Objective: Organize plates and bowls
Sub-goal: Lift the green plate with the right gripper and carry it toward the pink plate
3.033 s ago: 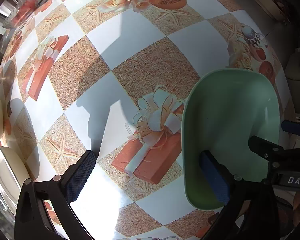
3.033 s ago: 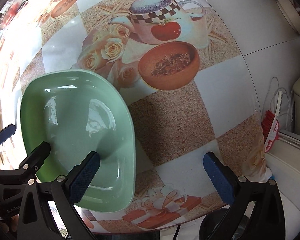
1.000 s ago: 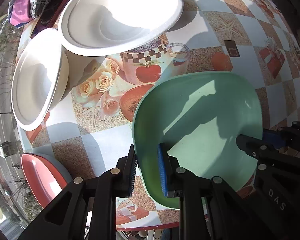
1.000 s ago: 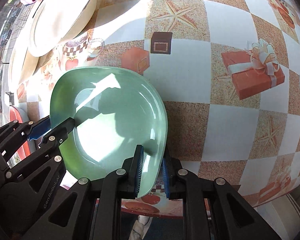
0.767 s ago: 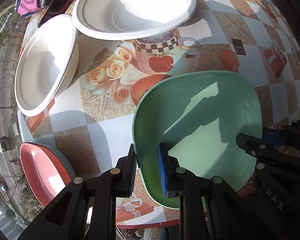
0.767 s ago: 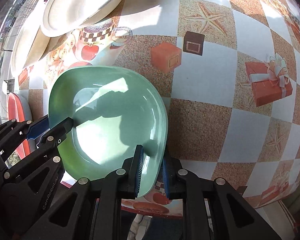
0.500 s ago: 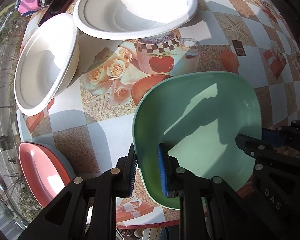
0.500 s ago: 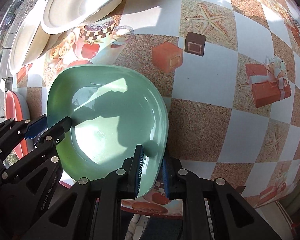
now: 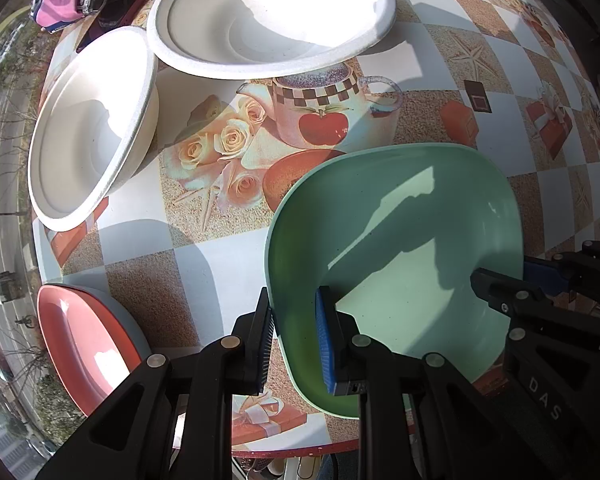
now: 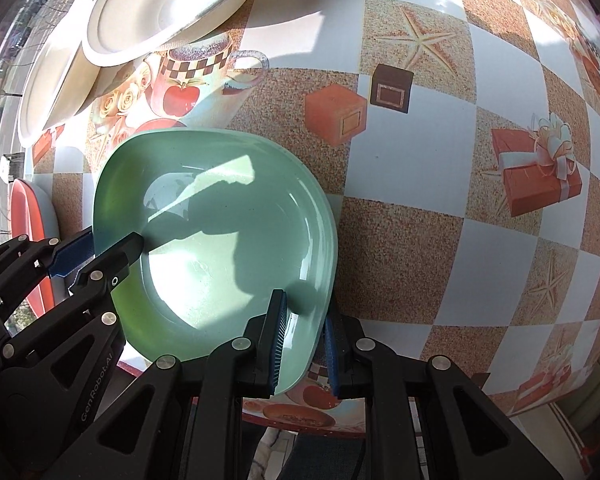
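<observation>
Carried from bare checkered cloth to beside white bowls [image 9: 92,148] and red plate [image 9: 80,344]: green plate [image 9: 400,240], rim clamped by left gripper [image 9: 296,344] and right gripper [image 10: 302,344].

right gripper [image 10: 302,342] clamped on near rim of green plate [image 10: 220,240], left gripper [image 10: 100,250] pinching its opposite left edge. Two white bowls [image 10: 148,12] overlapping top left, red plate [image 10: 30,236] at far left edge of the patterned tablecloth [image 10: 420,160]
</observation>
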